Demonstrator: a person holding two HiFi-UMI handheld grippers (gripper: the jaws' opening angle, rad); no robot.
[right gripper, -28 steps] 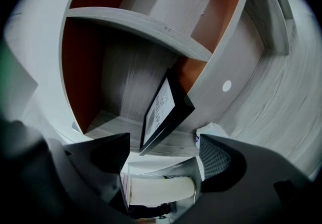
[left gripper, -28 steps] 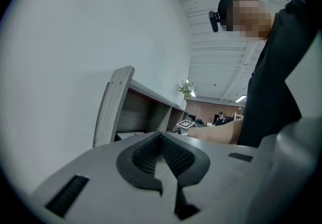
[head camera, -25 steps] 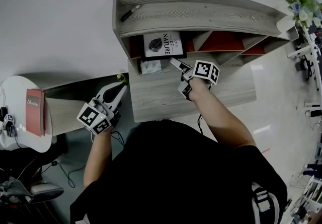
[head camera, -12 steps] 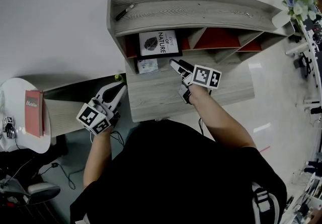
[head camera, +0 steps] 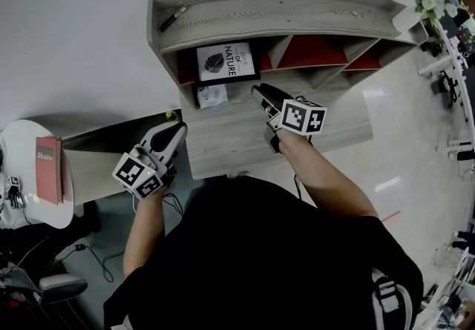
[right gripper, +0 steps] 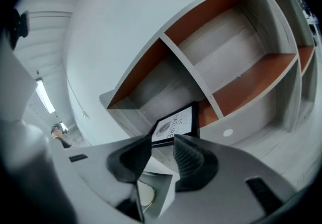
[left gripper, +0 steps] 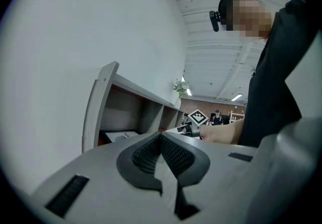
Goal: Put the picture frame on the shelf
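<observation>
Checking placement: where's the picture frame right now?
Head view: the picture frame sits in the leftmost compartment of the shelf, behind a small white object.

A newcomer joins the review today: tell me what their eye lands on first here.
The black picture frame reading OF NATURE, set in the leftmost compartment of the grey wooden shelf. Just in front of it the right tongs are closing on nothing, not touching the frame. The left tongs hover shut off the shelf's lower left.

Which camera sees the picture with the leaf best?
The head view: the whole picture frame shows, inside the shelf. The right gripper view hides its bottom edge behind the jaws; the left gripper view shows only a sliver.
</observation>
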